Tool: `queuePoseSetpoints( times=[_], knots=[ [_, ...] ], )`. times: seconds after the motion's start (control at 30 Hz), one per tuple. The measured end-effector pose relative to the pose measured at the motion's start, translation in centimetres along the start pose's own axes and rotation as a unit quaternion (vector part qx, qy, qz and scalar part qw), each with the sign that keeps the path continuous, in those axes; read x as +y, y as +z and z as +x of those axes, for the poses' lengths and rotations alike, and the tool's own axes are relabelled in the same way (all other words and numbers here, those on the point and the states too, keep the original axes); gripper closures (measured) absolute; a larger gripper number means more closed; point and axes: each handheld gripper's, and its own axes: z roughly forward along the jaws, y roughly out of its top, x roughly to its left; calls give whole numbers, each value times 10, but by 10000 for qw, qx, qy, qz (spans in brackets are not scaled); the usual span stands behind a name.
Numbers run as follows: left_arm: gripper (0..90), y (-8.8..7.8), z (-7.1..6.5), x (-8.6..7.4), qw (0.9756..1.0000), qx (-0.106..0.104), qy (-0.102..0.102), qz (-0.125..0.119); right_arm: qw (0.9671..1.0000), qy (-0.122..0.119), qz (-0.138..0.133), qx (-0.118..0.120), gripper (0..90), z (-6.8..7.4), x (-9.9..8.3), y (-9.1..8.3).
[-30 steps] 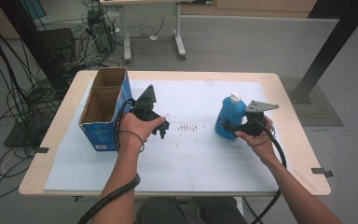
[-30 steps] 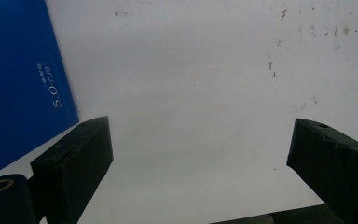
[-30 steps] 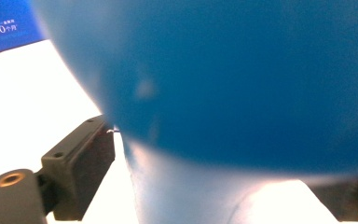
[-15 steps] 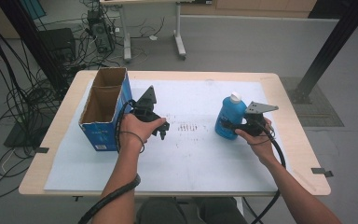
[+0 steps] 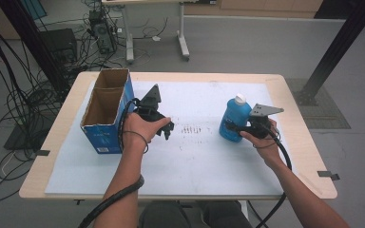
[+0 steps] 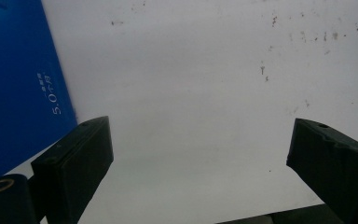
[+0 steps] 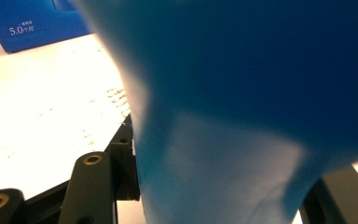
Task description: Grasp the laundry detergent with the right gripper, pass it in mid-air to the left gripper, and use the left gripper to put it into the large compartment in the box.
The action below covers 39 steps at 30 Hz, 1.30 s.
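Note:
A blue bottle with a white cap stands upright on the right half of the white mat. My right gripper reaches in from its right. Its jaws have just been closing and now press on the bottle's lower body from both sides. My left gripper hovers low over the mat just right of the open blue cardboard box. In the left gripper view its jaws stand wide apart over bare mat with nothing between them, and the box's blue wall is at the left.
The white mat covers most of the wooden table. A patch of small dark specks lies between the two grippers. On the floor beyond the table are cables and equipment, with a black post at the right.
Both hands stay where they were. The right gripper's jaws have drawn in against the bottle.

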Motion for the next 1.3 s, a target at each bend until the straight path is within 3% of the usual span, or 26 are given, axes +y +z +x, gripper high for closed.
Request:
queuePoseSetpoints(
  times=[0.7, 1.3],
  knots=[
    [71, -11, -2, -2, 9999, -9, 43, -105, 10000, -57, 30, 4, 437, 0, 0, 0],
    [72, -9, -6, 1, 9999, 33, 87, -76, 10000, -41, 27, 52, 451, -2, 0, 0]
  ],
)
